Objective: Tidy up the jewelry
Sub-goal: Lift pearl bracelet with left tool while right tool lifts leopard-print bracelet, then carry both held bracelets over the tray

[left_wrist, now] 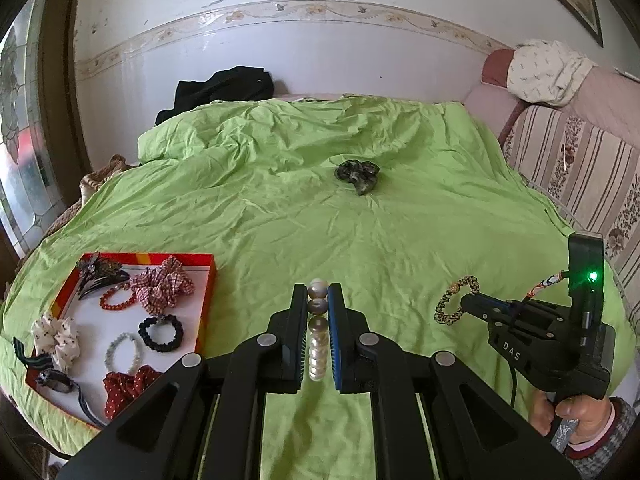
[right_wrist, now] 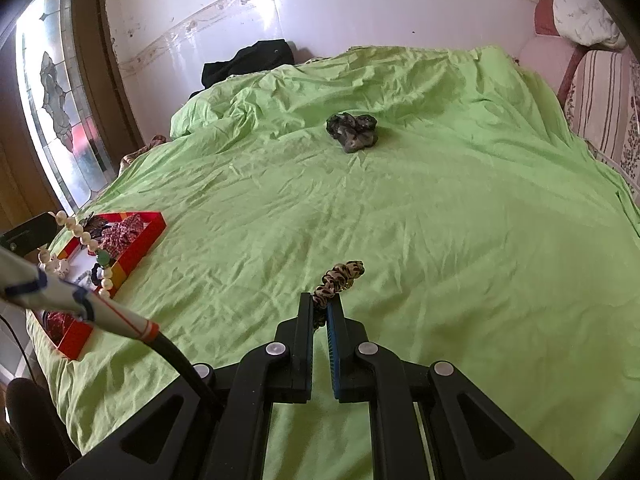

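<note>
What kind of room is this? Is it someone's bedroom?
Probably a bedroom at home. A big bed with a rumpled green sheet fills the view, a striped headboard or sofa stands beside it, and a stained-glass door lets light in.

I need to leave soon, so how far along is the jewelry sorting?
Mostly done: the red tray already holds scrunchies, bracelets and clips. In hand: the left gripper grips a pearl bracelet, the right gripper a leopard-print scrunchie. Left: tray those two, then the dark scrunchie lying on the green sheet.
</note>
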Motion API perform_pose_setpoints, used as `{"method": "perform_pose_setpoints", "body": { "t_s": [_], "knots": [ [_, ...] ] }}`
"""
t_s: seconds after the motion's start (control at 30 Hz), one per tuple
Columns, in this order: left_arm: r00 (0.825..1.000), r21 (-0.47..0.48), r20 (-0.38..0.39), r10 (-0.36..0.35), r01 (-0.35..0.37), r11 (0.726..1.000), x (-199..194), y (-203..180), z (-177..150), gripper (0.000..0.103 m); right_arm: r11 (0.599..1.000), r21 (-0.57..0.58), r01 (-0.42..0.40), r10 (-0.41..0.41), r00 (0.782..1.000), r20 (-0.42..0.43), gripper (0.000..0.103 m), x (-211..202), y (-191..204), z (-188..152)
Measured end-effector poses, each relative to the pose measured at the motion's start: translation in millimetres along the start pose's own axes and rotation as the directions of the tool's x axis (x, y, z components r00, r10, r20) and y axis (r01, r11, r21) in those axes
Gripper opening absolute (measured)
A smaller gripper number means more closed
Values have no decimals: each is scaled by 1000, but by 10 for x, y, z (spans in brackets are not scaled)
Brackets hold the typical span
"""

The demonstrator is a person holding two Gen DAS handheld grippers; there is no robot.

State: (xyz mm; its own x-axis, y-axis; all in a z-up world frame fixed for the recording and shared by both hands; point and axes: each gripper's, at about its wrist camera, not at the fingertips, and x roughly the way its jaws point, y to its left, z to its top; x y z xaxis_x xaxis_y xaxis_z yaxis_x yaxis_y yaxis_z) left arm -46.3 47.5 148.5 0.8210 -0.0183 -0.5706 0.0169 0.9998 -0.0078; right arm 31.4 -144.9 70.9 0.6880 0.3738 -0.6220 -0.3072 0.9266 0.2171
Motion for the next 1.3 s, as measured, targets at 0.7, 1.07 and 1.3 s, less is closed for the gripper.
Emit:
{"method": "perform_pose_setpoints", "body": {
  "t_s": [0.7, 1.07, 1.3],
  "knots": [
    [1000, -21, -23, -15, 15, 1000, 47, 52, -178, 9, 998, -41, -41, 44, 996, 72, 7, -275, 275, -2],
    [1000, -20, -25, -16, 16, 1000, 62, 42, -215, 9, 993, -108, -40, 51, 993, 106, 7, -393, 473, -26],
    [1000, -11, -13, -4, 3, 1000, 46, 59, -282, 9, 992, -121, -29, 41, 994, 98, 7, -411, 564, -66]
  ]
}}
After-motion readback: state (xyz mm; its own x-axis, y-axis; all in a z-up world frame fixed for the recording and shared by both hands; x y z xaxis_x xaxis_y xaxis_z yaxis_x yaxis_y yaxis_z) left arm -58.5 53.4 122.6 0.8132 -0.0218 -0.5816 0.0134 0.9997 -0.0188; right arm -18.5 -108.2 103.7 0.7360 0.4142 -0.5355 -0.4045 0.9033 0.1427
